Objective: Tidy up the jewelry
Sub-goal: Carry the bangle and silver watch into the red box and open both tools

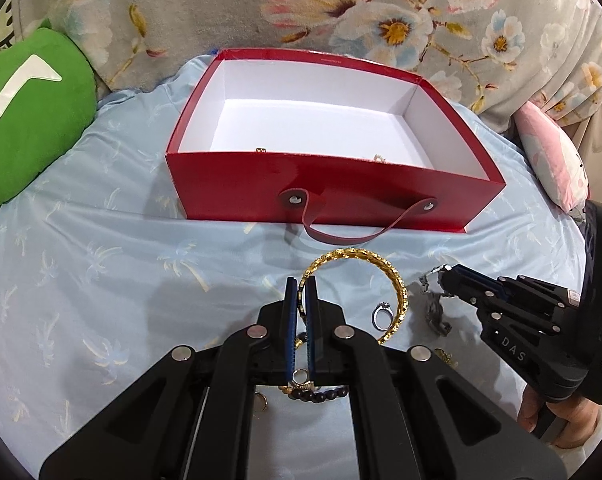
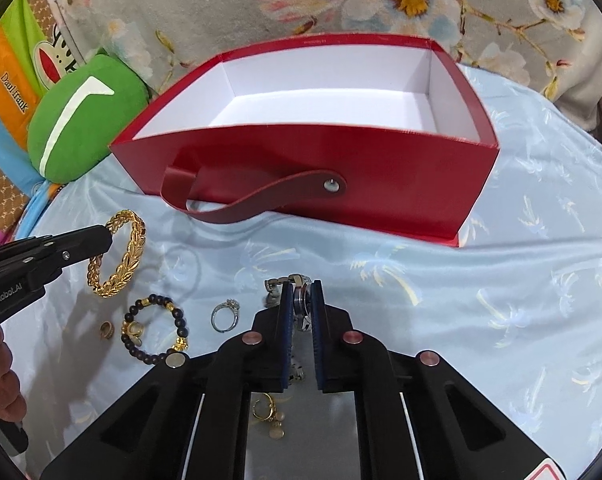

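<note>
The left hand-held gripper point(image 1: 301, 288) is seen clenched on the rim of a gold bangle point(image 1: 397, 292), whose near arc is hidden behind the black linkage. The right hand-held gripper point(image 2: 302, 294) is closed on a steel watch point(image 2: 301, 300); only the round case edge and a few bracelet links are seen between the blue ribbed pads, and the remainder is covered by the fingers. Whether either piece is lifted clear of the bed cannot be told. Just left of the right hand-held gripper a silver ring point(image 2: 225, 314) with a small setting is laid on the sheet point(image 2: 501, 280), and further left a dark bead bracelet point(image 2: 157, 328) with gold spacers is curled around a small gold piece too small to identify. A gold earring point(image 2: 267, 412) is partly masked under the right linkage. The sheet is pale blue, glossy and wrinkled, with a palm print. Beyond both tools a red box point(image 1: 333, 188) with white lining and a red strap handle is set open; two tiny items are barely seen above its front wall in the left view. A green cushion point(image 1: 29, 120) is cut off at the left edge.
</note>
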Motion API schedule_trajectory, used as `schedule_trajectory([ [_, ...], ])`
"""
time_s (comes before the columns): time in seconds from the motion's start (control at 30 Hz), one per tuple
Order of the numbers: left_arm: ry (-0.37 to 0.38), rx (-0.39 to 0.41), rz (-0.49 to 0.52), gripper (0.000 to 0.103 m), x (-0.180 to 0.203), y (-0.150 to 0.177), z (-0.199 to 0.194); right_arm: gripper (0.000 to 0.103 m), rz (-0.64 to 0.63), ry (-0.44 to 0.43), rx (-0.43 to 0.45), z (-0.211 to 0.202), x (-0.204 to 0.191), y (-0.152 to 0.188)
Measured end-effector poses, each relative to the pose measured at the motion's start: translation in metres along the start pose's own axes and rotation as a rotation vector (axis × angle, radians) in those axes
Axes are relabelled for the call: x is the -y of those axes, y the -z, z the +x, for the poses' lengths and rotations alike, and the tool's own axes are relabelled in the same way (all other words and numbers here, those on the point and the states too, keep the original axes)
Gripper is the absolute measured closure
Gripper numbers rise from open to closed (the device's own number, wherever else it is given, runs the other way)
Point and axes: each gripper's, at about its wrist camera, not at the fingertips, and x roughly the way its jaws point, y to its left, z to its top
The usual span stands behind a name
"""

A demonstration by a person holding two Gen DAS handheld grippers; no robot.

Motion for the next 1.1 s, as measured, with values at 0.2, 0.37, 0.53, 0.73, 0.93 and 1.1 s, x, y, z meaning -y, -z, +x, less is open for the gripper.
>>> schedule_trajectory([
  [0.2,-0.005,0.034,0.01,0.1,0.001,-0.009,-0.015,0.097,-0.022,0.007,0.062,-0.024,-0.003,-0.013],
  [0.37,-0.017,0.066,0.026,0.1,0.004,-0.019,-0.027,0.097,-0.036,0.005,0.115,-0.046,-0.003,-0.023],
  [0.53,-0.034,0.113,0.052,0.1,0.005,-0.042,-0.041,0.097,-0.066,0.005,0.187,-0.068,-0.005,-0.051],
  [0.73,-0.069,0.175,0.084,0.1,0.008,-0.092,-0.042,0.097,-0.09,0.012,0.274,-0.084,-0.006,-0.102],
  [0.93,-0.112,0.211,0.111,0.1,0.013,-0.142,-0.02,0.097,-0.094,0.008,0.28,-0.064,-0.001,-0.156],
  [1.1,-0.139,0.215,0.125,0.1,0.011,-0.177,0.013,0.097,-0.065,0.004,0.242,-0.027,0.013,-0.194],
])
